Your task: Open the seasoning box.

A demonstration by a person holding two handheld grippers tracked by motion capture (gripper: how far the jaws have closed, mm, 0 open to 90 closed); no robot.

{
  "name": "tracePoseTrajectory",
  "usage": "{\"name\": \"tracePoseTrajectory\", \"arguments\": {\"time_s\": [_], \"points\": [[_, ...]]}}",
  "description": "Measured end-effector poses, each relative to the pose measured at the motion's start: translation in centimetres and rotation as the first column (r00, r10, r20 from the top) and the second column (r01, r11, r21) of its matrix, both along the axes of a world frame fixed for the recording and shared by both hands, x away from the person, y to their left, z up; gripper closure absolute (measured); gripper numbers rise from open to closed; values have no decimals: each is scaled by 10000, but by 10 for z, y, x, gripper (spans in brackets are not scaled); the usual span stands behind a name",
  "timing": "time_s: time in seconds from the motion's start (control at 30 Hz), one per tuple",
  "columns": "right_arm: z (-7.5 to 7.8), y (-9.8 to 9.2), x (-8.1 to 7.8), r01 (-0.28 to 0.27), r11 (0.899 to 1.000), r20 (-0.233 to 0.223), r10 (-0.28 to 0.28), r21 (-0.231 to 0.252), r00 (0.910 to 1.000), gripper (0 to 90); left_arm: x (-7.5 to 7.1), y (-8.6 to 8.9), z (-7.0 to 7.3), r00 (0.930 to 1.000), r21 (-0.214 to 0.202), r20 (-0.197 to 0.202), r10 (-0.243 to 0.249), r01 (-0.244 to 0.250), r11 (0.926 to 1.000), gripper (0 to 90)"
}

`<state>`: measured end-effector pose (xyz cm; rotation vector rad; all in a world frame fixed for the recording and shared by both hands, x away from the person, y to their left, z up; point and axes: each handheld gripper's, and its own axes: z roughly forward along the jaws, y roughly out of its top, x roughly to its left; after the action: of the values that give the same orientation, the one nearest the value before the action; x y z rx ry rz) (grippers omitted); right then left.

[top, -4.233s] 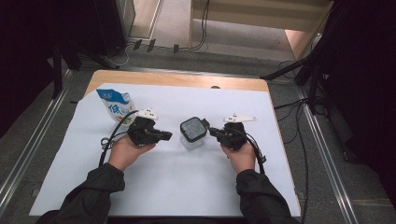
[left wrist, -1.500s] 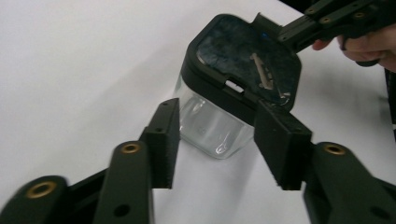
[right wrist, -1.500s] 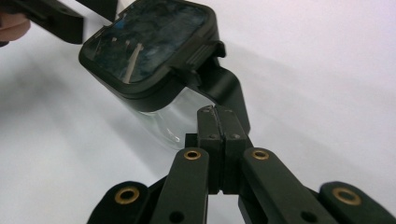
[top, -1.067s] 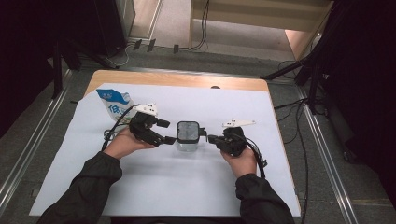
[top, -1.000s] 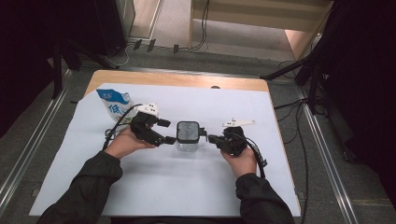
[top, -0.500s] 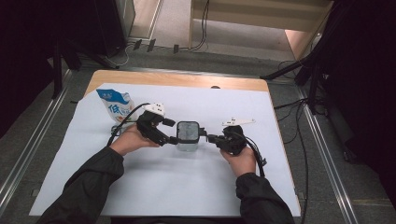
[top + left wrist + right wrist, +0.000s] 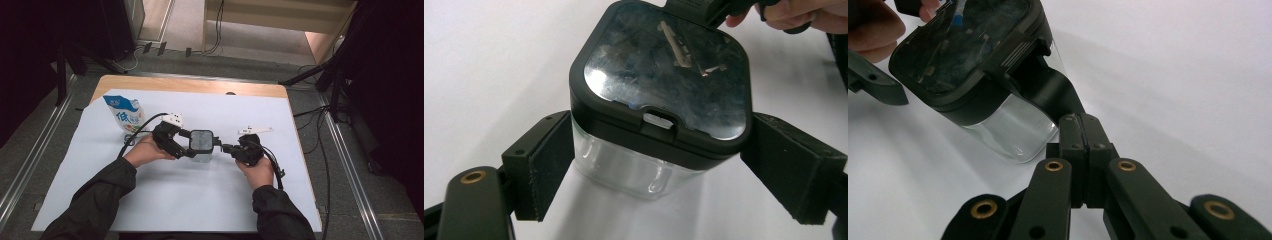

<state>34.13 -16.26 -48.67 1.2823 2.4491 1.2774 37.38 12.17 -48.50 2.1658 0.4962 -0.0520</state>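
The right gripper's fingers were pressed together on a flat black tab that stuck out from the lid of a clear square-sided container with a dark, glossy black-framed lid, seen in the upper left of the right gripper view. In the left gripper view the left gripper's fingers were spread either side of that container, one pad just beside its clear wall at the left of the frame and the other standing slightly off at the right; whether either pad actually touched the wall could not be told.

In the high view the container stood at the middle of the frame on the white sheet covering the wooden bench, between the left gripper and the right gripper, each held in a hand with a dark sleeve coming up from the bottom edge.

Towards the upper left of the sheet stood a white and blue carton, well apart from the container. It carried blue printed characters on its side, too small to read.
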Motion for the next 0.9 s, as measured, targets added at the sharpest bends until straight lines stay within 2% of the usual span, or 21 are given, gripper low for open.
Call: {"name": "tracePoseTrajectory", "arguments": {"time_s": [0.33, 0.67, 0.9], "points": [[0, 0, 0, 39, 10000, 30, -39, 14, 10000, 900, 0, -3, -5, 9999, 20, 86, 67, -67, 10000, 140], [-1, 0, 0, 66, 10000, 32, -66, 27, 10000, 900, -1, -2, -3, 10000, 28, 13, 92, -92, 10000, 149], [-1, 0, 0, 87, 10000, 21, -87, 31, 10000, 900, -2, -1, -1, 9998, -2, 130, 146, -146, 9999, 156]]}}
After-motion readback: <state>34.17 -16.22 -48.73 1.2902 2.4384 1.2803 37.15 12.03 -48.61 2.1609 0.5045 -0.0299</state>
